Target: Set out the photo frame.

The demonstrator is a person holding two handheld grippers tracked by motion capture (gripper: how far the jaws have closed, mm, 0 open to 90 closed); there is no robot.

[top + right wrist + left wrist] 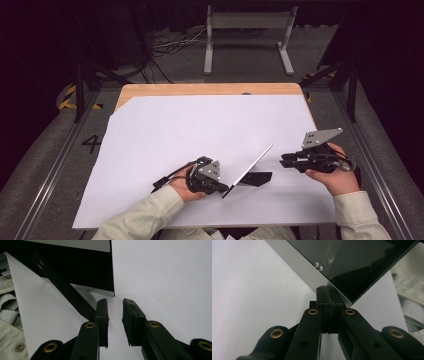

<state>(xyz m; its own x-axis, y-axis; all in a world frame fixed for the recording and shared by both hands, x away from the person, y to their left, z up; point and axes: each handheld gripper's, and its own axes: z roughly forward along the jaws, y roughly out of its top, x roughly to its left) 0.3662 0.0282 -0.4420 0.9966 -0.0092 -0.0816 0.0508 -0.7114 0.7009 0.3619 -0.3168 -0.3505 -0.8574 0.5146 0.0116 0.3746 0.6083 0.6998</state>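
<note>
A thin picture frame [250, 167] with a silver border and dark glass stands tilted on the white sheet [200, 125], propped by its black back strut [256, 178]. My left gripper [223, 190] is shut on the frame's near lower corner. In the left gripper view the jaws of the left gripper [327, 288] meet at the frame's [352, 262] silver edge. My right gripper [283, 160] hovers just right of the frame. In its own view the right gripper [115, 302] is open with nothing between the jaws, facing the frame's black back [82, 267] and strut [65, 292].
The white sheet covers most of a wooden table [200, 89]. Beyond the far edge stand a grey metal support [247, 35] and floor cables [170, 45]. Rails run along both sides. The person's pale sleeves [145, 215] come in at the near edge.
</note>
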